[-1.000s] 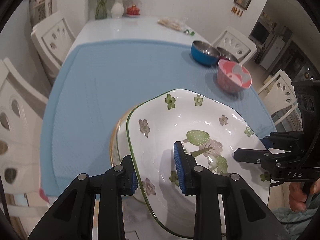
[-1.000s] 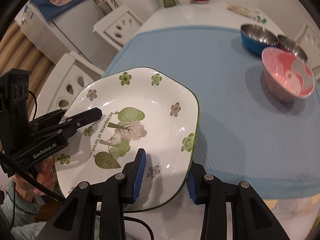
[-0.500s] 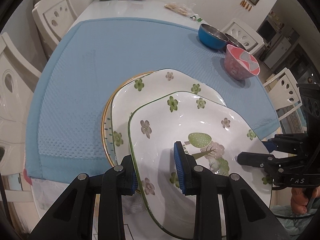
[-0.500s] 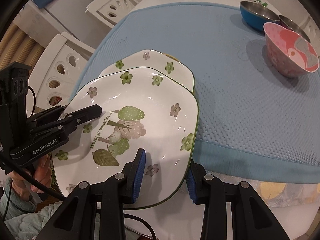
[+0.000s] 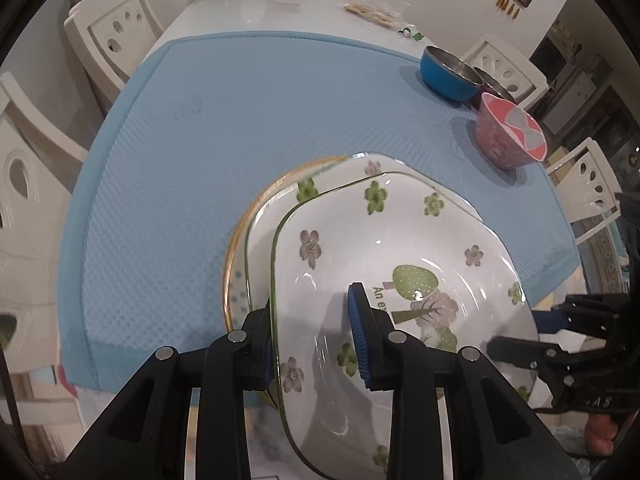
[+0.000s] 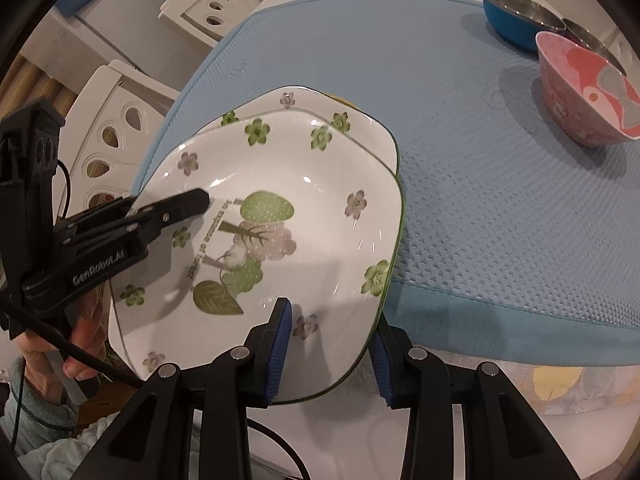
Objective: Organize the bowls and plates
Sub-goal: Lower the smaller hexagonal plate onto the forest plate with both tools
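I have the flowered plate (image 5: 400, 248) pinched at opposite rims, left claw (image 5: 314, 344) and right claw (image 6: 330, 344); glazed, slippery, breakable.

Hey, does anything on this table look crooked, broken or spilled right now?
Nothing broken or spilled. The floral plate held by both grippers sits offset over the matching plate below, and that stack overhangs the blue mat's near edge.

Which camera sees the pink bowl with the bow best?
The right wrist view: the pink bowl is big and near there, and its inside with the bow picture shows clearly. In the left wrist view the same bowl is smaller, farther off, seen mostly from its side.
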Demonstrator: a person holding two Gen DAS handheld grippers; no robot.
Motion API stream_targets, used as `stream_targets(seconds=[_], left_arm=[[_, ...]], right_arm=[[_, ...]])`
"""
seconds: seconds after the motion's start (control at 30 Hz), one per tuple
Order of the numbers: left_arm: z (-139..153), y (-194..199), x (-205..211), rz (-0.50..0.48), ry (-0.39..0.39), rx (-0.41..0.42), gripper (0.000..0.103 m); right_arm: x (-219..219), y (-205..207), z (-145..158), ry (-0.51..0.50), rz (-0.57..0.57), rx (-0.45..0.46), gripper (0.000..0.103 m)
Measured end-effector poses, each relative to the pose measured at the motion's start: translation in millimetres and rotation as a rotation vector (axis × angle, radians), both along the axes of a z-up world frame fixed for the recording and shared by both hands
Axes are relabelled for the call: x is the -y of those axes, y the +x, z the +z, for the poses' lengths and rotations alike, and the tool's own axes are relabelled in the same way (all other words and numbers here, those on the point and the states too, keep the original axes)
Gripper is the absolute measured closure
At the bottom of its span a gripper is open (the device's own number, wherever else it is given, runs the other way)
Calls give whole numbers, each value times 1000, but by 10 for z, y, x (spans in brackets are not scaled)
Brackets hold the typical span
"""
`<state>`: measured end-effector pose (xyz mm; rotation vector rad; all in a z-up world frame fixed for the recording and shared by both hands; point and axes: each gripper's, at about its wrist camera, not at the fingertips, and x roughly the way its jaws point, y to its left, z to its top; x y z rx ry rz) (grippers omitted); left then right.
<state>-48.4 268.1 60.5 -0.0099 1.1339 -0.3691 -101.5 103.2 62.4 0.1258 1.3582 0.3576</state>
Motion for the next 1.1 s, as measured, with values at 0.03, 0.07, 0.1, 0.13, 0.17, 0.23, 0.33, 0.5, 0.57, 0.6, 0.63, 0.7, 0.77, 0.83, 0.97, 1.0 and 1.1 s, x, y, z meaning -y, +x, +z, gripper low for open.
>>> stream_targets(seconds=[0.03,0.07,0.1,0.13,0.17,0.23,0.33,0.5,0.57,0.6,0.63,0.7,0.77,0.83,0.97,1.0,1.1], left_arm=[[14,34,-5,3,4,1,75],[30,62,-14,7,3,1,75],[56,94,-45,21,-7,1,74],[69,109,-66,30,-15,2,74],[84,123,-98,41,-27,4,73],[103,143,-161,55,-51,3,73],[112,159,-215,75,-16,10,68],[151,170,-234,58,6,30,68],[156,172,-240,57,9,32,67],[149,172,-244,59,6,29,67],[134,176,-246,61,3,23,67],[95,172,-247,66,0,9,67],[54,161,-251,71,-3,-7,67],[13,143,-255,73,-8,-21,66],[-19,108,-278,88,-7,-20,62],[-29,109,-285,92,-11,-27,62],[-62,111,-303,98,-23,-42,62]], right_arm=[[11,12,6,-3,-6,6,66],[18,25,10,-2,-11,9,66],[30,42,16,4,-20,11,66],[41,54,25,10,-28,13,66],[61,67,34,17,-38,15,66],[86,79,52,24,-44,22,66],[91,85,72,23,-42,33,66],[94,128,79,20,-43,31,66],[99,145,93,16,-46,37,66],[108,156,100,18,-52,39,66],[123,178,107,23,-63,40,66],[151,213,101,24,-77,34,66],[173,240,82,25,-83,25,66],[157,267,52,21,-88,10,66],[71,292,4,5,-83,-5,66],[48,297,-3,-4,-79,-4,65],[27,330,-7,1,-89,-10,64]])
